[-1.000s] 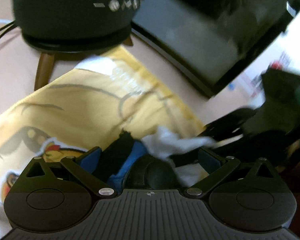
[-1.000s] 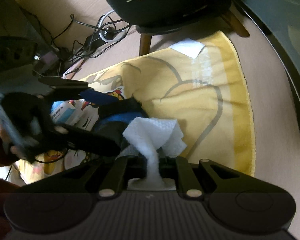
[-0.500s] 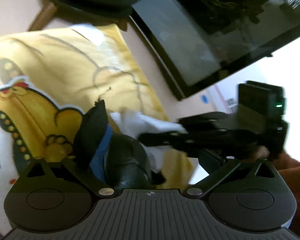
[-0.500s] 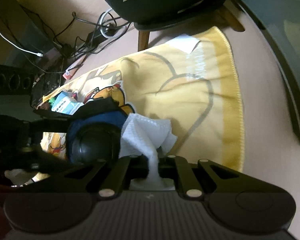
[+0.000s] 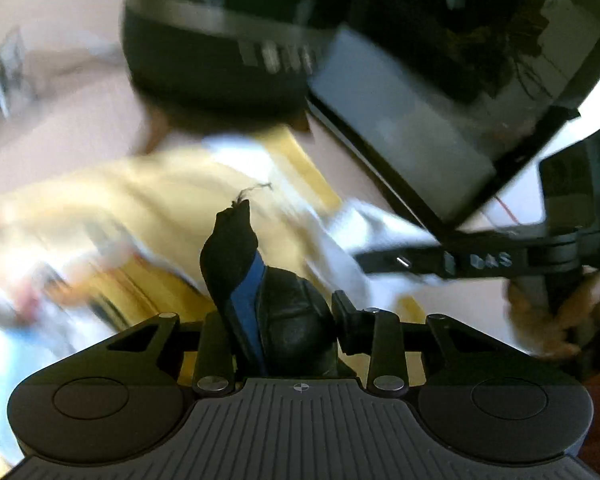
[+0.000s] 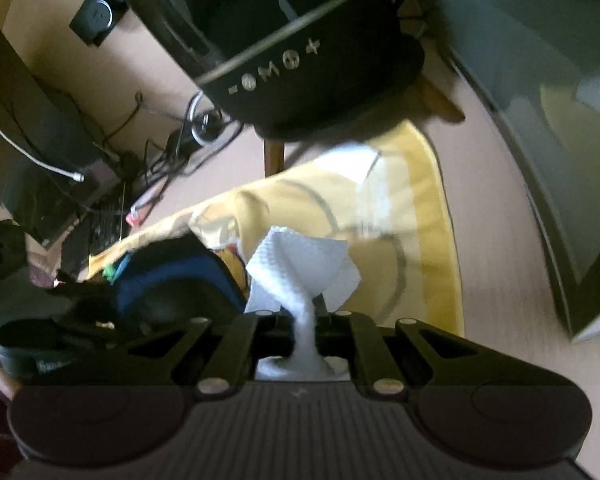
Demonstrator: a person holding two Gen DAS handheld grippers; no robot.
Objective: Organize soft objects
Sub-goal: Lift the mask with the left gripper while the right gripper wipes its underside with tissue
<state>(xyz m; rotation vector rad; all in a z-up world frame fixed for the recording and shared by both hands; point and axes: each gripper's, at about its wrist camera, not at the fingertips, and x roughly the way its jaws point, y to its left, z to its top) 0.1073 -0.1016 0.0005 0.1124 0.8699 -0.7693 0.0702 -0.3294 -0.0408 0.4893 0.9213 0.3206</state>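
Left tongs: I clamp the dark pouch above the yellow towel.
Right tongs: I pinch the white tissue.
Risk: tissue may tear if tugged.

My left gripper – matte black, ribbed dark-grey plate at the base with a small crosshair mark, two round flush caps on either side, silver screw heads at the linkage pivots, triangular cut-outs in the arms. My right gripper – same build, ribbed plate, silver screws, black link bars. In the left wrist view its side bar carries blurred pale lettering, a boxy black camera block above, dark reddish sleeve at the corner.
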